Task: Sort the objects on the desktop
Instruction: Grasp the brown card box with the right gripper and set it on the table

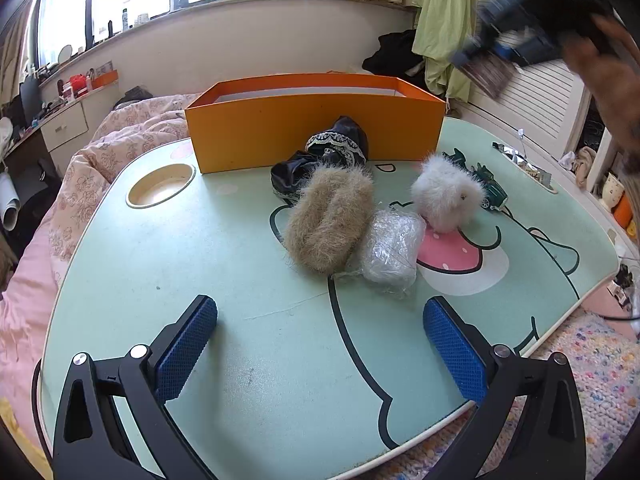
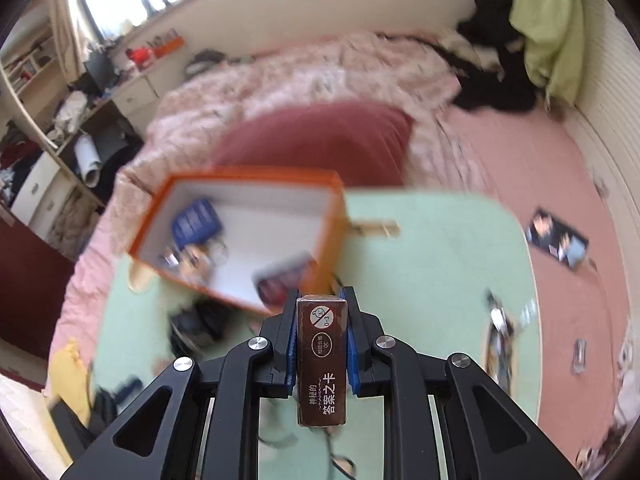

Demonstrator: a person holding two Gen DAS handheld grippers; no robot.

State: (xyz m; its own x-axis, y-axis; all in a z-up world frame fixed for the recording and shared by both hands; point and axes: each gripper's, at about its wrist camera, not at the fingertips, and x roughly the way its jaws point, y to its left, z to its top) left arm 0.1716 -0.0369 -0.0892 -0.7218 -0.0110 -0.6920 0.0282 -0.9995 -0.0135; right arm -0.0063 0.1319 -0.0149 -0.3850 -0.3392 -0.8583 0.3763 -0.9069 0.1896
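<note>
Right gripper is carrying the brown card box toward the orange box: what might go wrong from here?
1. The right gripper pinches the brown card box by its narrow sides, with much of its length outside the pads; the right wrist view is motion-blurred, so a fast swing might twist it loose.
2. The orange box already holds a blue packet and other items; a drop could land on them.
3. The left gripper hangs open and idle over the table.

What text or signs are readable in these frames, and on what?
"神秘的 答案之卡": side of the brown box clamped in the right gripper.
"检验合格 QC": round stamp on the same box.
"0-3": beside its crossed-out circle sign.
Blue packet in the orange box: print too blurred to read.
</note>
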